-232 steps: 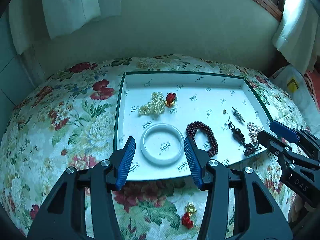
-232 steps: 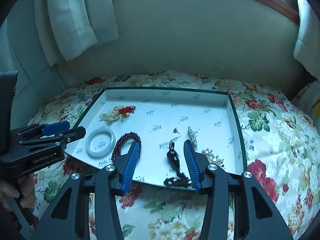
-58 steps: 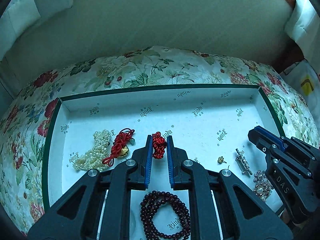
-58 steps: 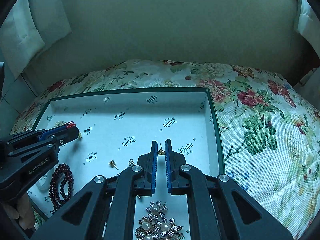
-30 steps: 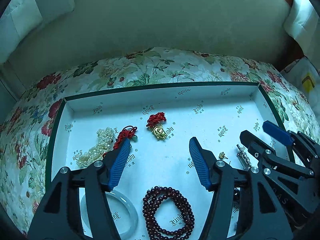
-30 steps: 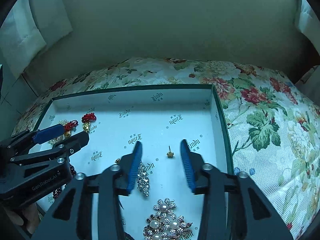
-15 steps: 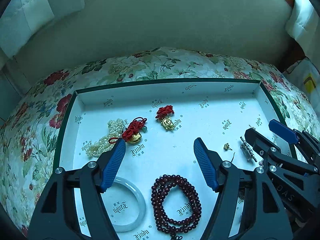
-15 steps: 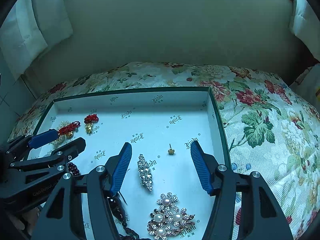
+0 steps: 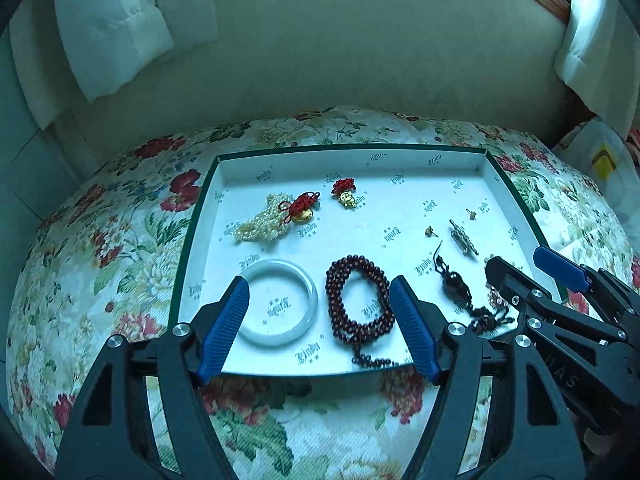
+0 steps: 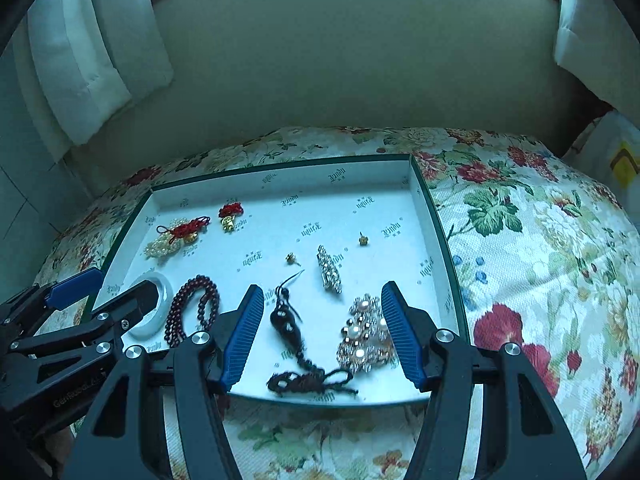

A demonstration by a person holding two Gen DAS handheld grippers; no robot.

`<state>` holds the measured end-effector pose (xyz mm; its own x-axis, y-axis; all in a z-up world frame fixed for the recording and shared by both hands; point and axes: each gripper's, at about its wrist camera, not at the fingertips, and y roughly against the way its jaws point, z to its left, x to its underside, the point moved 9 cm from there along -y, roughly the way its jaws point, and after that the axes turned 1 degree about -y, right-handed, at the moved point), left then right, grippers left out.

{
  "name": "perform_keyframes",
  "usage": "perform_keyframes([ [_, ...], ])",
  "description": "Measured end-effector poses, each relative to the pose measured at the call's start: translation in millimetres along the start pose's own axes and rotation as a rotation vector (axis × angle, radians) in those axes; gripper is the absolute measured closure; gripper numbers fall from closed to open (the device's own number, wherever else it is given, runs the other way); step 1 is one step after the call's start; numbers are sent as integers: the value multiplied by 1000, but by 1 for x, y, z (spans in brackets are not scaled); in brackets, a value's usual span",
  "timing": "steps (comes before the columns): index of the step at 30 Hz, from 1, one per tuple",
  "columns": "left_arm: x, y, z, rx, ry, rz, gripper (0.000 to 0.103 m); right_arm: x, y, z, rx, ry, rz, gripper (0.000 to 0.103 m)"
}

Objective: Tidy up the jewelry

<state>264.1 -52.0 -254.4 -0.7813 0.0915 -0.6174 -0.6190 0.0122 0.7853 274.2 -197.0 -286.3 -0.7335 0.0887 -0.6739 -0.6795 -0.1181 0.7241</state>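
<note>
Jewelry lies spread in the white tray (image 9: 516,200) on a floral bedspread (image 9: 120,248).
Crystal bar brooch (image 10: 329,267) runs near-to-far; left claw (image 9: 320,320) and right claw (image 10: 322,328) hang wide, empty.

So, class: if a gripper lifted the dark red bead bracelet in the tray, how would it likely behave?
The dark red bead bracelet lies in loose, uneven loops, so it would probably sag and dangle. Its round, glossy beads might slip between the pads. Pushed, it would likely bunch up rather than slide whole.
</note>
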Motion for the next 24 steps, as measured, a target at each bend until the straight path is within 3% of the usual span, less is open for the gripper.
perform_keyframes([
  [4,14,33,3,2,12,-13,31,12,31,7,1,12,-12,42],
  [9,17,87,7,0,27,-89,25,14,81,18,-2,36,-71,42],
  [24,14,226,13,-6,46,-291,20,3,217,47,-1,112,-264,37],
])
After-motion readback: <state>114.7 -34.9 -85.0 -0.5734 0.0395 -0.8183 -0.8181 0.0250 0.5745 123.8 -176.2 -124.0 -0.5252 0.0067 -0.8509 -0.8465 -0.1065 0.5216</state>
